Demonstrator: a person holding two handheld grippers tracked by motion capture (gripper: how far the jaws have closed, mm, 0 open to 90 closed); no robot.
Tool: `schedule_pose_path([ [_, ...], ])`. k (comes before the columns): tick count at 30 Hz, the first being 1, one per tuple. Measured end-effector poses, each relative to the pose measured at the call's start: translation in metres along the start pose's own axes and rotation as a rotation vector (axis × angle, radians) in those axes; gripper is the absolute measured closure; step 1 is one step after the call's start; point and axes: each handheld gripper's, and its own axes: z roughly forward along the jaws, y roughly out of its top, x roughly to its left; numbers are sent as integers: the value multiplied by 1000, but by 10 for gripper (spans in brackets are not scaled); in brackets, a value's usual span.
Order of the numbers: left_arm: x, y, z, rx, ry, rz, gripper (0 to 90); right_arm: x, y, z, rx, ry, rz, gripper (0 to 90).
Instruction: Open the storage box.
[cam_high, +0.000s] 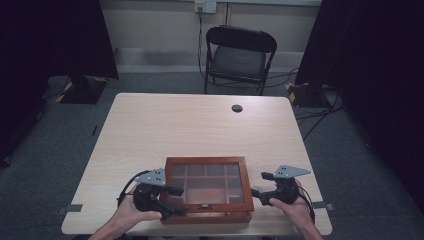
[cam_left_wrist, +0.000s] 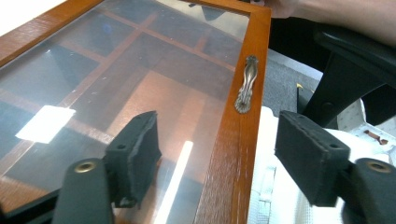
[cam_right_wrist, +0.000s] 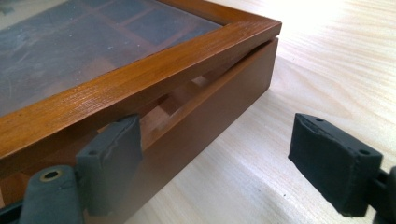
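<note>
High view: wooden box (cam_high: 207, 190) at table's (cam_high: 150, 125) near edge, glass lid (cam_right_wrist: 116, 60) lifted a crack, opening barely begun; left gripper (cam_left_wrist: 219, 154) spread astride the lid's front rail, right gripper (cam_right_wrist: 233, 158) spread, holding nothing.

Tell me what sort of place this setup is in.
Probably a recording studio or lab room rather than a home: dark curtains hang at both sides, cables trail over grey carpet, and a folding chair faces a plain table holding one wooden box.

Black folding chair (cam_high: 240, 56) beyond the table (cam_high: 200, 125).
</note>
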Motion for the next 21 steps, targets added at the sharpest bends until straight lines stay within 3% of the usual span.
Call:
schedule_pose_path([
  [9, 1, -4, -11, -32, 15, 4, 246, 1, 5, 0, -17, -6, 1, 165],
  [18, 2, -5, -26, -74, 66, 52, 211, 0, 10, 0, -48, -3, 10, 171],
  [21, 3, -6, -26, -90, 62, 60, 205, 0, 12, 0, -52, -1, 12, 171],
])
